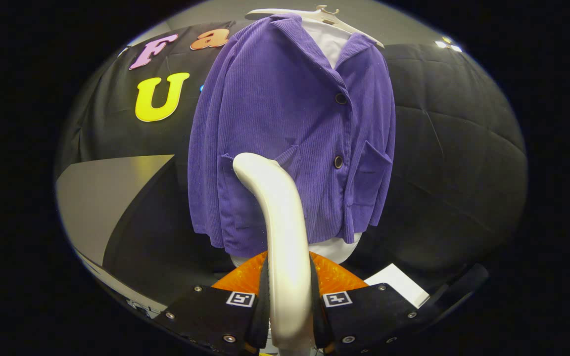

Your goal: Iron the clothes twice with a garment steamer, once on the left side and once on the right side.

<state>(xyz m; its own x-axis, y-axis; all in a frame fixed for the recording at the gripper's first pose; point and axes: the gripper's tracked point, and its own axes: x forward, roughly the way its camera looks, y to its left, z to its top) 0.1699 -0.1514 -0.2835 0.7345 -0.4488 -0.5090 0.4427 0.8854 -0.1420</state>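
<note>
A purple ribbed jacket [290, 133] with two dark buttons hangs on a white hanger [322, 14] over a white shirt, in front of the black cloth wall. My gripper [289, 301] is shut on the cream handle of the garment steamer [280, 227], both fingers pressing its sides. The steamer rises from between the fingers and curves forward; its rounded head lies against or just before the jacket's lower left panel, near the pocket. I cannot tell whether it touches the fabric. An orange part [337, 277] of the steamer shows behind the fingers.
A grey table top [107, 198] lies to the left of the jacket. A white flat object [403, 284] sits low on the right, beyond the right finger. Black padded cloth [453, 148] covers the wall to the right.
</note>
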